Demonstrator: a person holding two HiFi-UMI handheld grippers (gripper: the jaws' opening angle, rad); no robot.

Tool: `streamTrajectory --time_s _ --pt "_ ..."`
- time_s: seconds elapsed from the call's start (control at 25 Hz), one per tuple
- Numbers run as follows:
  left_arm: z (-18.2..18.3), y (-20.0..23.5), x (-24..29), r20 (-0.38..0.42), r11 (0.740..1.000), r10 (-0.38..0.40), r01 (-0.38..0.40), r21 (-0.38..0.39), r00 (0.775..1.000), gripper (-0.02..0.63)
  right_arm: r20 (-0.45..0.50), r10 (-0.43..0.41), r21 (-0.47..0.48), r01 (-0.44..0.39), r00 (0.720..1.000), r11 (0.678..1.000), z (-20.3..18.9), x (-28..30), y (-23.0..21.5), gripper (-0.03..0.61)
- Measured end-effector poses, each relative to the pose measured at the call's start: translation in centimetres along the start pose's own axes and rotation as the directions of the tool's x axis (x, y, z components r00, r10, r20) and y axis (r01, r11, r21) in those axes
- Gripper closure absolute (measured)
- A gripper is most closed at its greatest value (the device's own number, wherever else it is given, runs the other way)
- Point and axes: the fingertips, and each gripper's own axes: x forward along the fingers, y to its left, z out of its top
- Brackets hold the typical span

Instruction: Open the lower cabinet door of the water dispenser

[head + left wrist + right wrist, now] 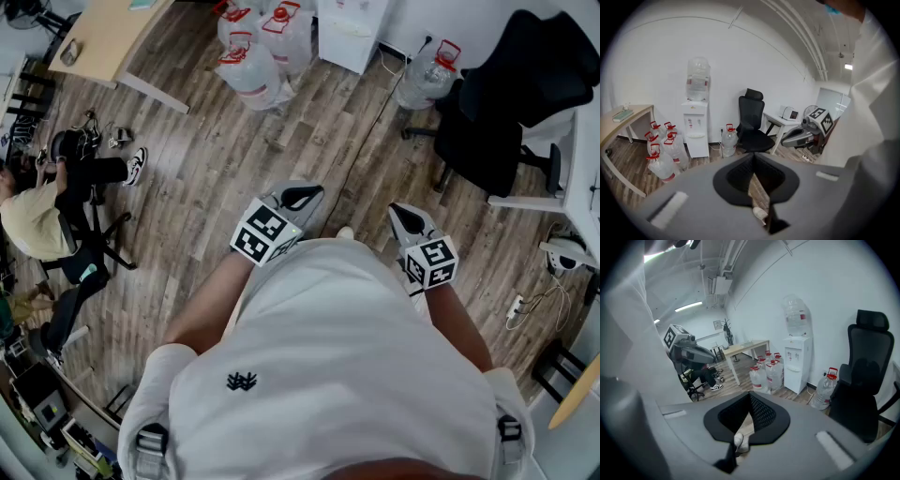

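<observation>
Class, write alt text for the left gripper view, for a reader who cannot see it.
The left gripper, jaws shut and empty, fills the foreground; across the room stands a white water dispenser. Red-capped water bottles cluster to its left, and a black office chair stands to its right.

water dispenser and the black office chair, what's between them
A single clear water jug with a red cap stands on the floor between the water dispenser and the black office chair. Both gripper views show it.
</observation>
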Motion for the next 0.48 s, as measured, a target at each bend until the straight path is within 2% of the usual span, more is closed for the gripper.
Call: streamTrajectory --time_s 0.32,0.48 --pt "2.1 0.5 3.6 0.003 0.992 0.109 -0.109 -0.057 0.994 0.558 -0.011 0.088 -0.005 -0.088 0.996 0.996 -1.6 0.5 -4.9 0.578" --pt "2.3 2.9 4.4 0.006 0.990 0.110 -0.110 -0.089 0.994 0.558 -0.027 0.087 -0.007 -0.087 0.996 0.996 -1.4 2.6 -6.3 0.578"
